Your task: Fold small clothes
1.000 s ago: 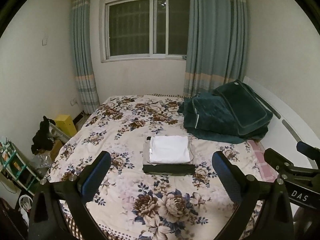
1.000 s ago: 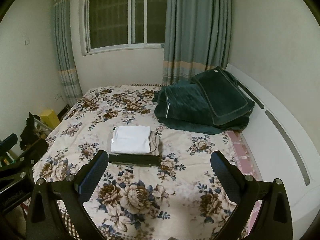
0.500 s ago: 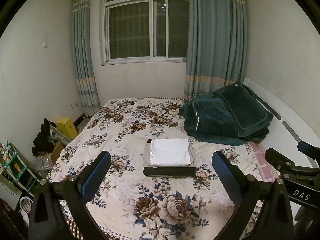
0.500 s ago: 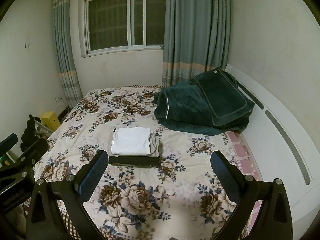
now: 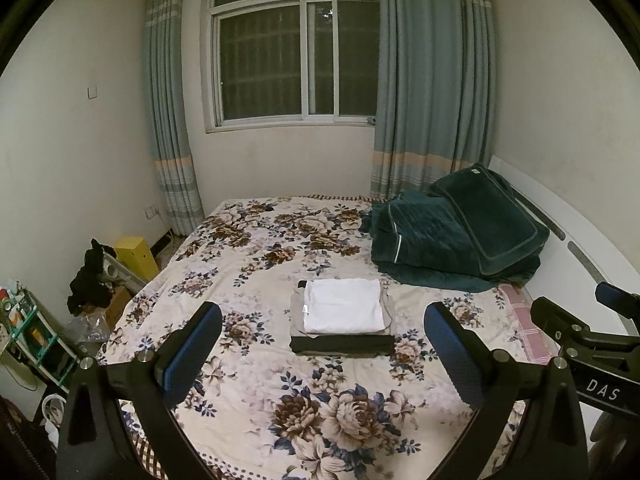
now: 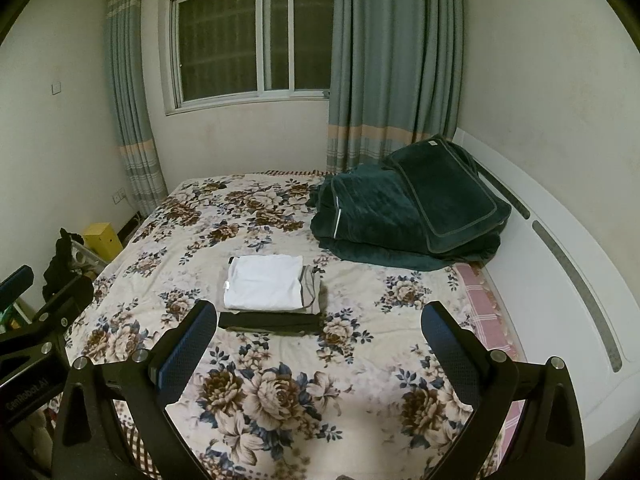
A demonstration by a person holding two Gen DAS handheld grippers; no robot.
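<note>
A stack of folded clothes lies in the middle of the floral bed (image 5: 280, 264): a white garment (image 5: 343, 311) on top, a grey one (image 5: 390, 312) under it, a black one (image 5: 342, 345) at the bottom. The stack also shows in the right wrist view, with the white garment (image 6: 264, 282) on top and the black one (image 6: 269, 321) below. My left gripper (image 5: 323, 344) is open and empty, held back above the bed's near end. My right gripper (image 6: 318, 340) is open and empty, beside the left one, which shows at the left edge (image 6: 24, 344).
A dark green quilt with a pillow (image 5: 456, 232) is piled at the bed's far right, against the white headboard (image 6: 560, 264). A yellow box (image 5: 136, 256), black cloth (image 5: 90, 276) and a shelf (image 5: 28, 336) stand on the floor left of the bed. Window and curtains behind.
Both grippers have pulled back and risen slightly from the bed; the folded stack looks a little farther away. The jaws stay open and the stack has not moved.
</note>
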